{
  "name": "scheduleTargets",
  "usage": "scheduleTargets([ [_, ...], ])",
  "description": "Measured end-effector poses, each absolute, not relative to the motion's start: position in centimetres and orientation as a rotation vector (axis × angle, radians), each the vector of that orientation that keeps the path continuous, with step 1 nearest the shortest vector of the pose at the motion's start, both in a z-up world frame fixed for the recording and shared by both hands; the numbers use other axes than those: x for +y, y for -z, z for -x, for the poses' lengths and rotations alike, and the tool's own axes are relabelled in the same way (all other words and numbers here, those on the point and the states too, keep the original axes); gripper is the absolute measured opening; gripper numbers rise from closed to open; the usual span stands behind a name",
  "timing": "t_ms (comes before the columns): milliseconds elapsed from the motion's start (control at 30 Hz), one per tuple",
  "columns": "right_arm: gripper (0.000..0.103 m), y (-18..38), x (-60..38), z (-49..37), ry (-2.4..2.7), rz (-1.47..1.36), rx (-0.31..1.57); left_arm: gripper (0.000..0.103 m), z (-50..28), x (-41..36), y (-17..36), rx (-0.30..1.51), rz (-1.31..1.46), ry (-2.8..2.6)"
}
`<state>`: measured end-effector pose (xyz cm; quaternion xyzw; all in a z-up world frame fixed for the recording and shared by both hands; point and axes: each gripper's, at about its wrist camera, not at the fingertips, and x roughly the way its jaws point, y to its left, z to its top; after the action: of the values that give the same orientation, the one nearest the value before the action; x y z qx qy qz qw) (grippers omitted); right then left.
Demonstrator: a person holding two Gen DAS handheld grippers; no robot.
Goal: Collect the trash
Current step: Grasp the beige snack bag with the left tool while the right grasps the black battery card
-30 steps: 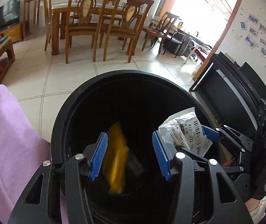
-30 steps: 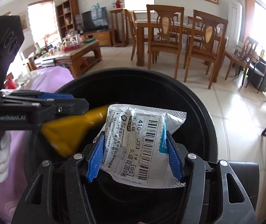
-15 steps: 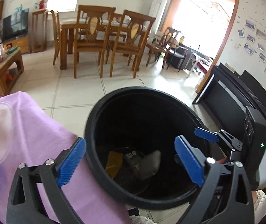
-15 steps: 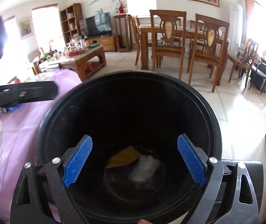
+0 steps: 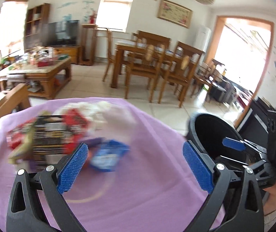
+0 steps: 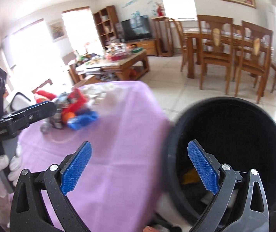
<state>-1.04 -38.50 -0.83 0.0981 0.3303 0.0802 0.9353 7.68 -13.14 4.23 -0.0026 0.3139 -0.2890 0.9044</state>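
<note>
both grippers gape empty; the left gripper (image 5: 135,167) faces the wrappers (image 5: 47,135) just ahead, nearer than the right gripper (image 6: 139,166) by the bin (image 6: 178,127).

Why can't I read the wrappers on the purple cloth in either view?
Left wrist view: motion blur smears the pile of wrappers, while the gripper's blue pads stay sharp. Right wrist view: the pile is blurred too, and window glare washes out the left.

Trash heap (image 5: 47,135): blurred wrappers, red, striped and blue, piled on the purple-clothed bench (image 5: 147,183). Black round bin (image 6: 234,135): upright beside the bench, open-topped, yellow wrapper (image 6: 189,176) inside.
</note>
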Motion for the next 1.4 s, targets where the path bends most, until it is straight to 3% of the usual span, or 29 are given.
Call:
scheduleTargets([
  [100, 0.098, 0.2, -33.7, -1.9, -0.295, -0.237, 0.683, 0.098, -10.2, -7.6, -3.9, 0.650, 0.036, 0.503],
  [200, 0.091, 0.2, -28.7, -4.9, -0.411, -0.283, 0.703, 0.097, -13.2, -2.9, -2.8, 0.675, 0.056, 0.450],
  [300, 0.076, 0.7, -23.9, -8.0, -0.458, -0.310, 0.736, 0.097, -15.3, -0.9, -1.5, 0.691, 0.002, 0.414],
  [367, 0.060, 1.2, -22.3, -10.2, -0.468, -0.325, 0.765, 0.097, -16.5, -0.8, -1.2, 0.688, -0.055, 0.417],
  [467, 0.053, 2.3, -21.0, -13.1, -0.470, -0.369, 0.805, 0.095, -18.0, -2.0, -0.6, 0.687, -0.193, 0.403],
  [533, 0.047, 3.1, -20.3, -14.7, -0.477, -0.399, 0.836, 0.069, -18.3, -1.7, 0.2, 0.715, -0.223, 0.439],
  [733, 0.043, 3.3, -18.6, -16.3, -0.561, -0.415, 0.850, 0.061, -17.7, -2.3, 1.5, 0.716, -0.280, 0.502],
  [767, 0.043, 3.3, -18.3, -16.3, -0.572, -0.405, 0.852, 0.056, -17.8, -2.3, 1.4, 0.718, -0.263, 0.536],
  [800, 0.041, 3.3, -18.2, -16.4, -0.571, -0.390, 0.844, 0.044, -17.6, -2.5, 1.4, 0.719, -0.262, 0.548],
  [867, 0.010, 3.4, -17.8, -16.5, -0.582, -0.387, 0.849, 0.035, -17.3, -2.8, 1.4, 0.709, -0.285, 0.532],
  [1033, 0.006, 2.7, -17.8, -15.5, -0.612, -0.410, 0.816, 0.029, -16.7, -2.3, 1.6, 0.715, -0.243, 0.567],
  [1400, 0.005, -1.2, -22.2, -8.1, -0.571, -0.455, 0.682, 0.026, -14.3, 1.1, 0.0, 0.709, -0.043, 0.597],
])
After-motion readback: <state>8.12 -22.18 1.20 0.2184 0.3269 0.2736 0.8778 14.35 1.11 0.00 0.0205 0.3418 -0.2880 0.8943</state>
